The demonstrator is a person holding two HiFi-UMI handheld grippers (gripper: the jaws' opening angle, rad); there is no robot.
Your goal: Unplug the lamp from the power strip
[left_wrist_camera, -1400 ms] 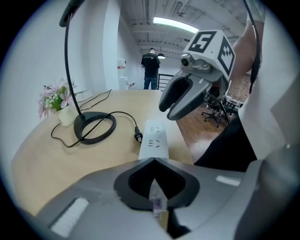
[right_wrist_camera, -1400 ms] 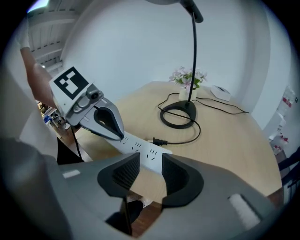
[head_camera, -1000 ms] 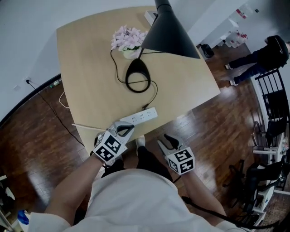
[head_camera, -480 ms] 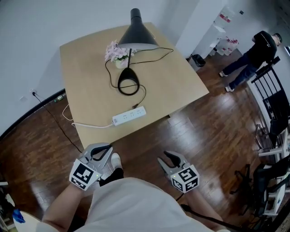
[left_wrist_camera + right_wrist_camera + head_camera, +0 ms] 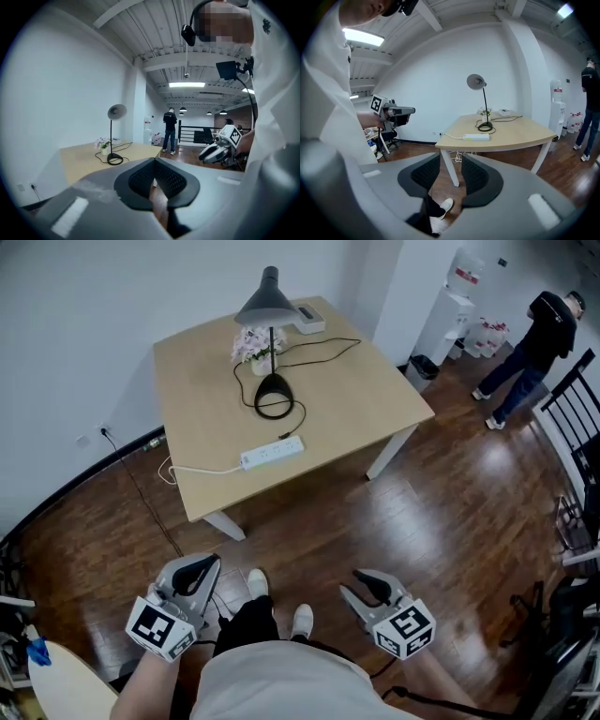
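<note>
The black desk lamp (image 5: pixel 270 298) stands on the wooden table (image 5: pixel 356 395), its base (image 5: pixel 274 388) behind the white power strip (image 5: pixel 272 453). The lamp's black cord loops over the tabletop. Both grippers hang over the floor, well short of the table. My left gripper (image 5: pixel 197 570) is shut, with its pads meeting at the tips and nothing held. My right gripper (image 5: pixel 364 585) is open a narrow gap and empty. The right gripper view shows the lamp (image 5: pixel 483 101) and the power strip (image 5: pixel 476 137) far ahead. In the left gripper view the lamp (image 5: pixel 112 136) is small and distant.
Pink flowers (image 5: pixel 251 343) and a white box (image 5: pixel 309 313) sit by the lamp. The strip's white cable runs off the table's left edge to the wall. A person (image 5: pixel 539 329) stands at the far right by a water dispenser (image 5: pixel 464 277). My shoes (image 5: pixel 300 617) are on dark wood floor.
The view has pulled back from the table. Both grippers, which were at the table's front edge by the power strip, are now far from it over the floor.
</note>
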